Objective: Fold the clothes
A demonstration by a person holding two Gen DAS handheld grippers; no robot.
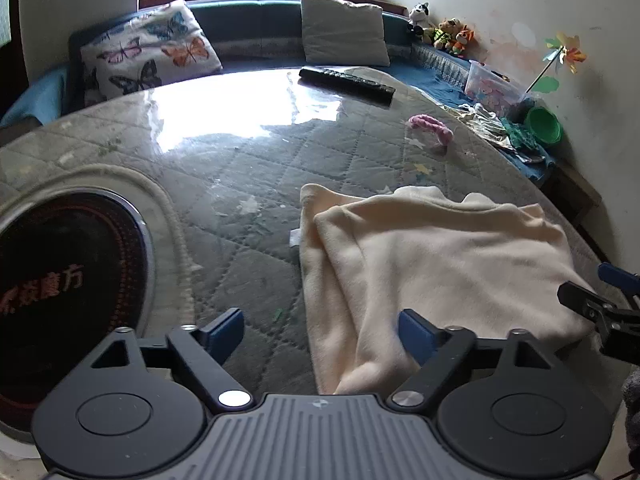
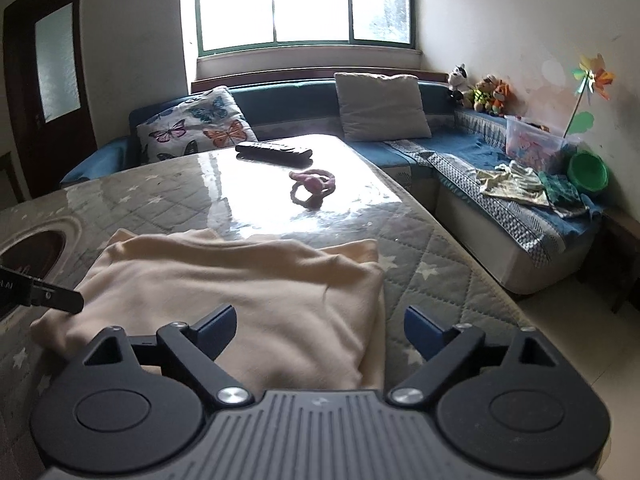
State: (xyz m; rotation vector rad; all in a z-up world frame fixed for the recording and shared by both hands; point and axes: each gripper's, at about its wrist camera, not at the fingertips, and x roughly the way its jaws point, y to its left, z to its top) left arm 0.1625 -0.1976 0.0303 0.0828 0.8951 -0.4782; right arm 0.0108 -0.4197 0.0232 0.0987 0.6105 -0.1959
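Both claws spread wide, empty, over the near edge of a part-folded cream garment.

Left gripper [image 1: 320, 334] and right gripper [image 2: 320, 330] grip nothing; cream garment [image 1: 432, 272] lies doubled on the quilted table [image 1: 248, 168], near right. Likely between folds: next needs fresh holds on an edge. Near hem hidden under claw bodies; layers, garment type unclear.

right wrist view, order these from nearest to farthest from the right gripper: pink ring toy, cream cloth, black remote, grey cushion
From the right gripper, whose jaws stand open:
1. cream cloth, lying on the table just past the fingertips
2. pink ring toy, mid-table, beyond the cloth
3. black remote, at the table's far edge
4. grey cushion, on the sofa under the window
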